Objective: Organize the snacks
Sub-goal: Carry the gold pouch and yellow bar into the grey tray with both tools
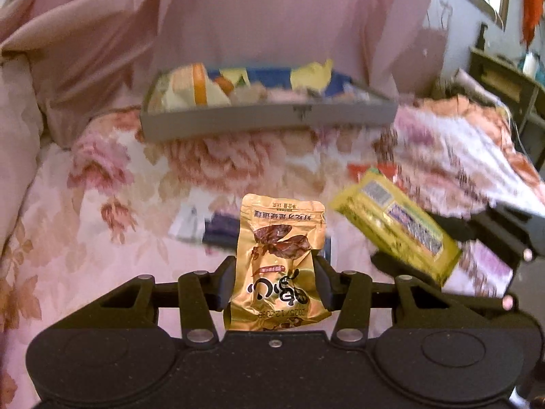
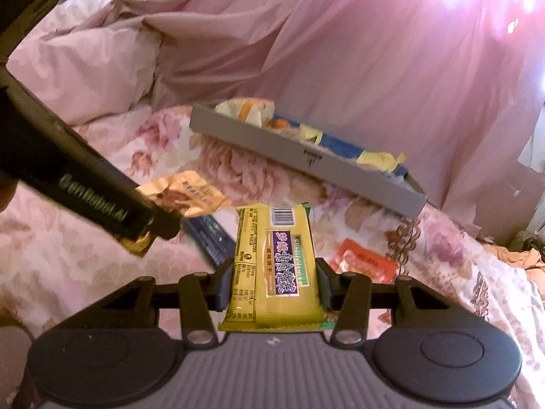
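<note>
Snacks: gold pouch point(image 1: 277, 259) pinched between left gripper point(image 1: 276, 281) jaws | yellow bar point(image 2: 272, 269) pinched between right gripper point(image 2: 272, 284) jaws | step: carrying both clear of the bed | next: release into grey tray point(image 1: 265, 119) ahead of jaws

Both grippers point(image 1: 277, 283) point(image 2: 274, 286) clamped, angled downward.

A gold snack pouch point(image 1: 277, 262) with brown pictures and upside-down print is sitting at lower centre of the left view, upright, clamped at both side edges. A yellow snack bar point(image 2: 272, 266) with a purple label and barcode is standing lengthwise at centre of the right view, likewise clamped. A grey tray point(image 1: 265, 117), already holding snacks, is lying across the upper middle.
</note>
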`<state>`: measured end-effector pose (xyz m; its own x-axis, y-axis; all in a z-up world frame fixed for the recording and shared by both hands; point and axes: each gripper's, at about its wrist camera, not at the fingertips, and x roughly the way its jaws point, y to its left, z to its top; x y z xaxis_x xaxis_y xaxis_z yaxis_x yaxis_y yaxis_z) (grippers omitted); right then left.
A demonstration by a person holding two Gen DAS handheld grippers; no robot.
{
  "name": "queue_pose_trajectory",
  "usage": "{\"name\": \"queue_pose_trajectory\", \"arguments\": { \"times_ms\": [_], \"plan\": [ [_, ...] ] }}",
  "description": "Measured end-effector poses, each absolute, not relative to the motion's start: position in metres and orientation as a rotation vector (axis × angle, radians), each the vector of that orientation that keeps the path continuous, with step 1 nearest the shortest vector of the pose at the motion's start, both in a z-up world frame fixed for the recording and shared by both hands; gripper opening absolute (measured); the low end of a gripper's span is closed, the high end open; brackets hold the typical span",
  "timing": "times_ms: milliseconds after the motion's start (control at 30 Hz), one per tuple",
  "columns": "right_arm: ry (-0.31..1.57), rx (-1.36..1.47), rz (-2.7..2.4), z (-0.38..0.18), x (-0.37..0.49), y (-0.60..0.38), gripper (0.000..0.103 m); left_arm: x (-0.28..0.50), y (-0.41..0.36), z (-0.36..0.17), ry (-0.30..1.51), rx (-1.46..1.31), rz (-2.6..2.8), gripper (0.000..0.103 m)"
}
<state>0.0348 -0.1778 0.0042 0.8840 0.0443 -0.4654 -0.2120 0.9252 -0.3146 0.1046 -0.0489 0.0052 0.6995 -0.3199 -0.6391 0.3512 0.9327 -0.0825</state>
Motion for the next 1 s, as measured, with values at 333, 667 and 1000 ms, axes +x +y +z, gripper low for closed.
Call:
{"name": "queue_pose_trajectory", "arguments": {
  "times_ms": [333, 667, 1000],
  "plan": [
    [0.392, -0.302, 0.097, 0.029, 0.046, -0.197, 0.053, 0.141, -0.06, 0.044, 0.592, -0.018, -0.358, 0.05],
    [0.302, -0.265, 0.041, 0.065, 0.096, -0.228, 0.053, 0.206, -0.078, 0.082, 0.503, -0.06, -0.35, 0.05],
    [0.254, -0.216, 0.025, 0.082, 0.17, -0.254, 0.053, 0.27, -0.104, 0.095, 0.449, -0.01, -0.355, 0.05]
  ]
}}
